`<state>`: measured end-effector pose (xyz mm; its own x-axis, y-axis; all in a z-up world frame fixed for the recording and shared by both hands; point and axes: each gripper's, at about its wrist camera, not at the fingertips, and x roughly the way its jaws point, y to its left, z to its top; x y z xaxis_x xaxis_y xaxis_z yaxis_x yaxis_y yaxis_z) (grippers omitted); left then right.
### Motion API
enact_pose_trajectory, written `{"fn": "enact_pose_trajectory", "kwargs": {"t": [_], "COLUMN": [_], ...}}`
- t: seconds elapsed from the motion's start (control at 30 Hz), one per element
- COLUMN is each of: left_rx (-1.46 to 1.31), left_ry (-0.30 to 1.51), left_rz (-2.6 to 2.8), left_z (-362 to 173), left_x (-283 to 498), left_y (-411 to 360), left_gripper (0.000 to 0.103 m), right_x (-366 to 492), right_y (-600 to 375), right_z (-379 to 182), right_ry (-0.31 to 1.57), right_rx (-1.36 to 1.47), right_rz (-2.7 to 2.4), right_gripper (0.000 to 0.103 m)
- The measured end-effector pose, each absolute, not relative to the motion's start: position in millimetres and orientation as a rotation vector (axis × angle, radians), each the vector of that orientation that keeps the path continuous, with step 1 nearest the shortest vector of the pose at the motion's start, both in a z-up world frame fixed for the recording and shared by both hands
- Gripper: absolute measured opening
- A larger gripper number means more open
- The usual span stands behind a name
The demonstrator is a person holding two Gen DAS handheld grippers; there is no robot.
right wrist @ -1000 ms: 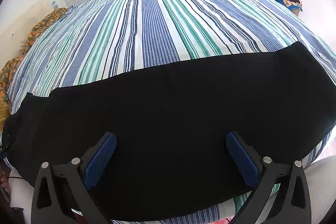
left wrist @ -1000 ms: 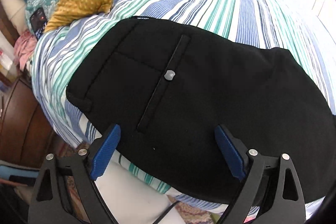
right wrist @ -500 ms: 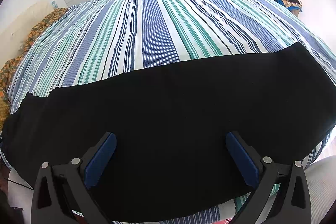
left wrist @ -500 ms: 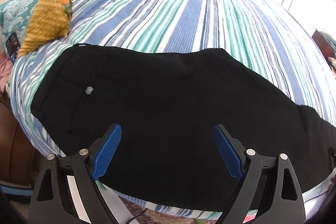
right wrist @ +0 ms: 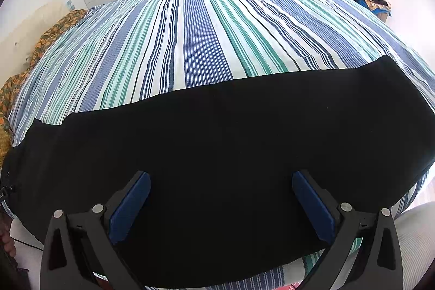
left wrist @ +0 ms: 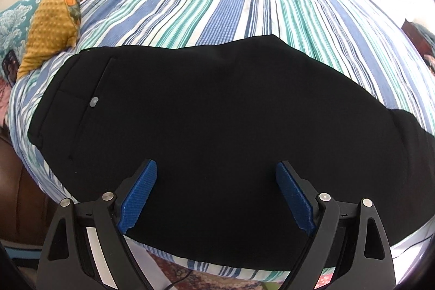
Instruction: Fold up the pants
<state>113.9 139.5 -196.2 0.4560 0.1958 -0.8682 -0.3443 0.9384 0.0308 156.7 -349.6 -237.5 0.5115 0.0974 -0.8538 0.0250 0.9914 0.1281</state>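
Fingers spread wide on left gripper (left wrist: 216,195) and right gripper (right wrist: 221,204), both empty above black pants (left wrist: 217,127) laid flat along near edge of striped bed (left wrist: 244,4), likely ready for folding.

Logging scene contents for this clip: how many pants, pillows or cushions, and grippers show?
Black pants: 1
Cushions by the headboard: 2, mustard cushion and teal patterned pillow
Grippers: 2, left gripper and right gripper, both open
Total: 5
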Motion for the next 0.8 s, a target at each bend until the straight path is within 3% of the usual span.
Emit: {"fn": "enact_pose_trajectory", "kwargs": {"t": [0.47,0.8], "left_rx": [-0.215,-0.148], "left_ry": [0.949,1.029], "left_rz": [0.234,0.203], "left_z": [-170,-197], "left_x": [109,114], "left_y": [116,99], "left_gripper": [0.09,0.09], "right_x": [157,157], "right_y": [-350,-350], "right_z": [-237,-237], "right_ry": [1.032,1.032], "right_rx": [0.128,0.127], "right_rz": [0.043,0.043], "right_gripper": [0.103,0.103]}}
